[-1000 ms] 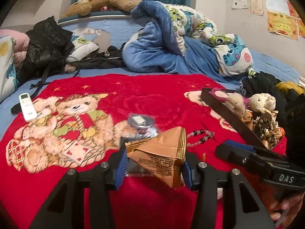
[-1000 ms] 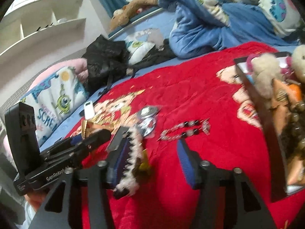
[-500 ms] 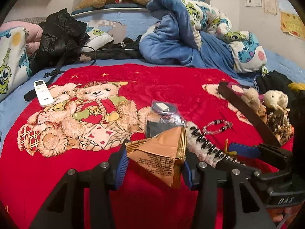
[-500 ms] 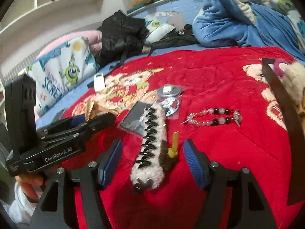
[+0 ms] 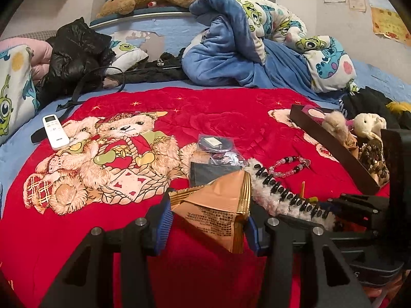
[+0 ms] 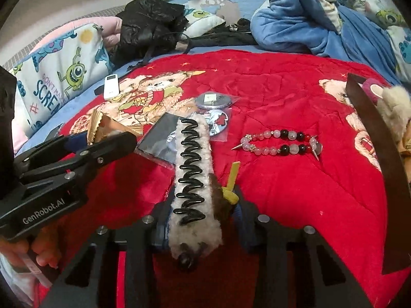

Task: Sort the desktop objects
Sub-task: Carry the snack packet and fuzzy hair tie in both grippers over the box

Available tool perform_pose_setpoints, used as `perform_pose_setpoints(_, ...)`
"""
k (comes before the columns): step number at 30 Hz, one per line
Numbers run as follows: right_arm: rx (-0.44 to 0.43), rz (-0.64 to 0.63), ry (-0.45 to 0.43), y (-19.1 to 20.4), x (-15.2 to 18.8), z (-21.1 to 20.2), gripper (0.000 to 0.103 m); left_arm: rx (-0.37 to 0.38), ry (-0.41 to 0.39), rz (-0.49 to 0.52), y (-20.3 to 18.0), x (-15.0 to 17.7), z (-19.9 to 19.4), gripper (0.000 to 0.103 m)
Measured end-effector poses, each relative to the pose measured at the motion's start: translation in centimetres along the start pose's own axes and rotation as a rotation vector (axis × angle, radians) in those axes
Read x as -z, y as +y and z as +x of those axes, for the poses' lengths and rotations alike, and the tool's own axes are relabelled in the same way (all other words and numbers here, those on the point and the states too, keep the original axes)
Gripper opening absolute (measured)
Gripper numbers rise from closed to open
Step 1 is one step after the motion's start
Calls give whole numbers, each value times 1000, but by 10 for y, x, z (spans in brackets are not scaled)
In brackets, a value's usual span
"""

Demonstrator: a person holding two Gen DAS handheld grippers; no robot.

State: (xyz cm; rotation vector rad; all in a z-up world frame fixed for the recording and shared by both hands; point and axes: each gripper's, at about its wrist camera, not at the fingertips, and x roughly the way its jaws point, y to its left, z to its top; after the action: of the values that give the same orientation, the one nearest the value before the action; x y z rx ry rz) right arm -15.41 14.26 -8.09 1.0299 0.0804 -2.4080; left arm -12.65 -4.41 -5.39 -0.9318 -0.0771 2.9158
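**Both grippers loaded, right one closing on the fuzzy clip**

Left gripper (image 5: 208,220): jaws about half open, clamped on a gold snack packet (image 5: 215,210). Packet sits wedged between the 2 blue pads, crimped edge up, clear of the red blanket (image 5: 77,231). From the right wrist view the same gripper (image 6: 102,138) comes in from the left, packet (image 6: 99,125) sticking up at its tip, a hand (image 6: 38,254) on the handle below.

Right gripper (image 6: 200,220): jaws closing, with a fuzzy hair clip (image 6: 191,177) between them. Clip is long, pale fleece with a black zigzag comb on top, lying lengthwise out from the jaws on the blanket. Its near end fills the gap and both pads look to be against its sides. A yellow tag (image 6: 231,179) sticks up on its right flank. In the left view the clip (image 5: 277,192) runs diagonally toward the right gripper (image 5: 334,205) at the lower right.

Other items on the blanket:
- beaded bracelet (image 6: 280,141), right of the clip, apart from it
- dark card (image 6: 159,138), touching the clip's left side
- bagged round badges (image 6: 215,107), beyond the clip's far end
- white remote (image 6: 111,87), far left near the blanket edge
- dark tray (image 5: 331,151) at the right, holding plush toys (image 5: 370,124) and beads
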Motion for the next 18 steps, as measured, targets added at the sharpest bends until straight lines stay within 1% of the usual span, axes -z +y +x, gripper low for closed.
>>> perform_pose_setpoints(8,46,-12,-98,4,0,-20,37,10,-19,24,-5,0,-4,50)
perform_pose_setpoints(11,77,-12,-153,5,2,-30,37,43,-25,18,-6,0,-6,50)
perform_pose_setpoints(15,147,-13,-250,8,6,-50,37,62,-53,29,-12,0,-14,50)
perform_pose_setpoints(17,213,-8,-305,10,10,-62,37,134,-74,17,-13,1,-20,50)
perform_pose_setpoints(18,228,-3,-330,9,11,-67,37,163,-80,10,-14,1,-22,50)
